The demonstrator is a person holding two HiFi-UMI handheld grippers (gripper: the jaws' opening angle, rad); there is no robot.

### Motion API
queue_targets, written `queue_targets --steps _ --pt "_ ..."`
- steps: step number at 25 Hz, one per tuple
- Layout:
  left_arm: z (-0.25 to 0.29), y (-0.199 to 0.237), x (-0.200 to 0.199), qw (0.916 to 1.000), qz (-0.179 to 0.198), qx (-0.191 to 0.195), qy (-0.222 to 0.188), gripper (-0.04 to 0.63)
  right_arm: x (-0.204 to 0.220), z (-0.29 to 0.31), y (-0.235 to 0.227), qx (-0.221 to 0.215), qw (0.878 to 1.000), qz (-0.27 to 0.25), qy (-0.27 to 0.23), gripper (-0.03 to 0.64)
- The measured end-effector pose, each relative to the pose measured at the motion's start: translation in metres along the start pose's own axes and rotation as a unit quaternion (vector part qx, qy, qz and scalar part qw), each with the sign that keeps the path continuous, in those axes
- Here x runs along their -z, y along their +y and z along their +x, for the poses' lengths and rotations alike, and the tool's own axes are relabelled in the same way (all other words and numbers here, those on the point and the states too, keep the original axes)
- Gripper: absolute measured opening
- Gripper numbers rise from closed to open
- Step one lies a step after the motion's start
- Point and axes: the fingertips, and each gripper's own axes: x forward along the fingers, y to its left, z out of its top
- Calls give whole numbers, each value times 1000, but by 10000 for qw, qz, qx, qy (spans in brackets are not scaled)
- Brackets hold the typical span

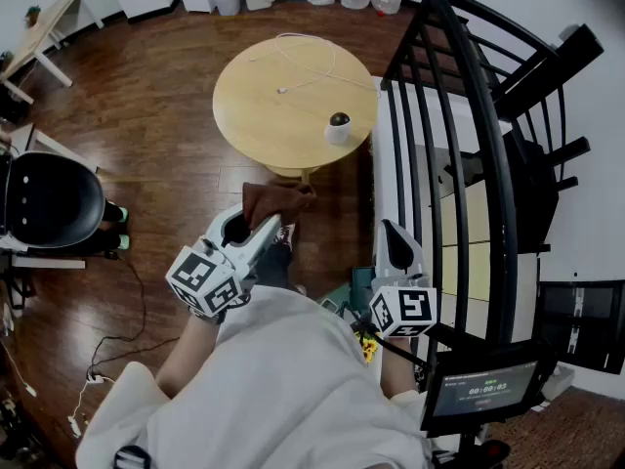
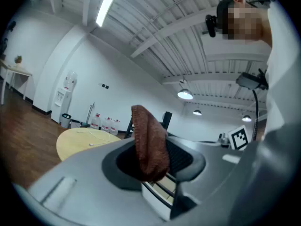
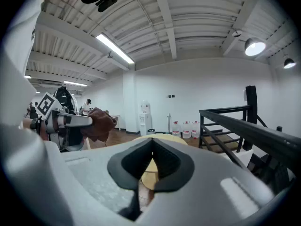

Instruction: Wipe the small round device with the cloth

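A black chair (image 1: 51, 199) stands at the far left on the wooden floor (image 1: 156, 115). Next to it, the left gripper (image 1: 273, 225) is raised in front of the person, its jaws pinching a brown cloth (image 1: 277, 201); in the left gripper view the cloth (image 2: 149, 145) stands up from between the closed jaws in a folded bunch. Beyond the cloth is a round wooden table (image 1: 264, 115), with a white cable (image 1: 305, 59) lying across its far half. The small round device (image 1: 339, 125), white with a dark dome on top, sits near the table's right edge, well apart from the cloth and from both grippers. Further right, the right gripper (image 1: 390, 233) is held low beside the person, its jaws pressed together with nothing between them. It is just beside a black railing (image 1: 459, 115) that runs along the right side.
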Motion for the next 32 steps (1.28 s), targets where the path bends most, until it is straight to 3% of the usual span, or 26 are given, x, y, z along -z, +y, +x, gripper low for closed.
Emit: queue_targets --steps 10,16,26,32 --pt "40 53 -9 9996 -141 174 153 152 -8 62 -1 80 9997 -80 212 2" --pt "76 95 -37 9983 162 473 298 152 -33 117 0 292 9990 -237 249 2" --pt "107 151 -59 9957 178 836 368 152 -44 173 7 554 9967 -420 418 2" --pt "124 160 -51 9946 -111 859 580 152 -31 182 -6 511 9952 -327 761 2"
